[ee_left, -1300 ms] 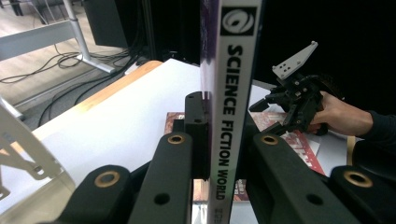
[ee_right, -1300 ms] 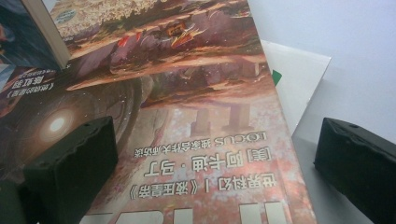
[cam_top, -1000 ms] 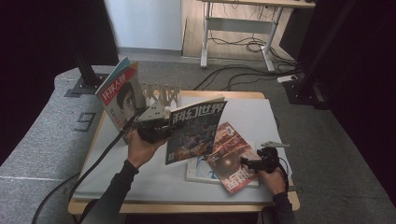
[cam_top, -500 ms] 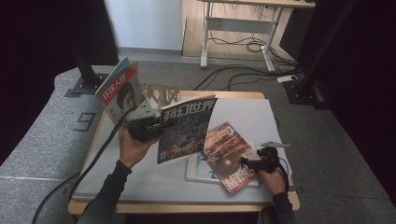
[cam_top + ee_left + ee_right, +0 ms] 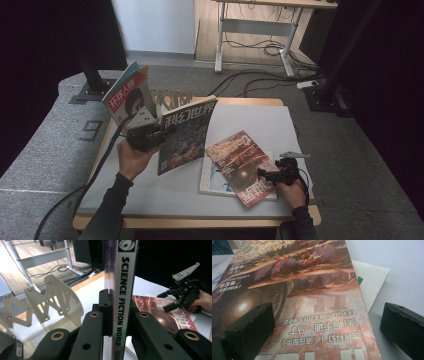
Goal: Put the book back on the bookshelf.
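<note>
Clamped magazine now nearer rack.

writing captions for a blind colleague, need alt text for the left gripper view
The left tool is shut on a magazine held upright, its spine reading "Science Fiction World". A white zigzag rack stands to the left; to the right the other tool hovers over a reddish magazine on the table.

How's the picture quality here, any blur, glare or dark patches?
High view: dim, black surroundings, table evenly lit. Left gripper view: the held magazine's spine reads sharp, its left edge smeared, floor behind overexposed. Right gripper view: the red magazine has soft, slightly blurred print; black tongs lose detail.
</note>
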